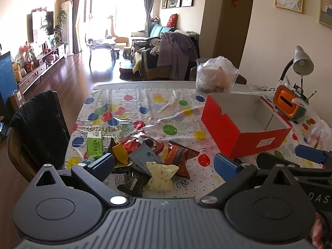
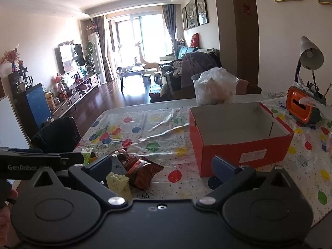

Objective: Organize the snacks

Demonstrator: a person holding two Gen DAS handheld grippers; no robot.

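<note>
Flanking the snack pile [image 1: 145,161], a red box [image 1: 244,132] sits empty.

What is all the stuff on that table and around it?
snack packets: a loose pile, count unclear, red, green, yellow, grey and cream, near edge of the table
red cardboard box: one, open and empty, white inside, right of the pile
tablecloth: one, white with coloured balloons under clear plastic, covers the table
clear container with a plastic bag inside: one, behind the box
orange and green desk organiser: one, far right
desk lamp: one, grey, behind the organiser
chair draped in black cloth: one, left of the table
left hand-held gripper: one, black with blue pads, open above the pile
right hand-held gripper: one, same colours, open, between pile and box
</note>
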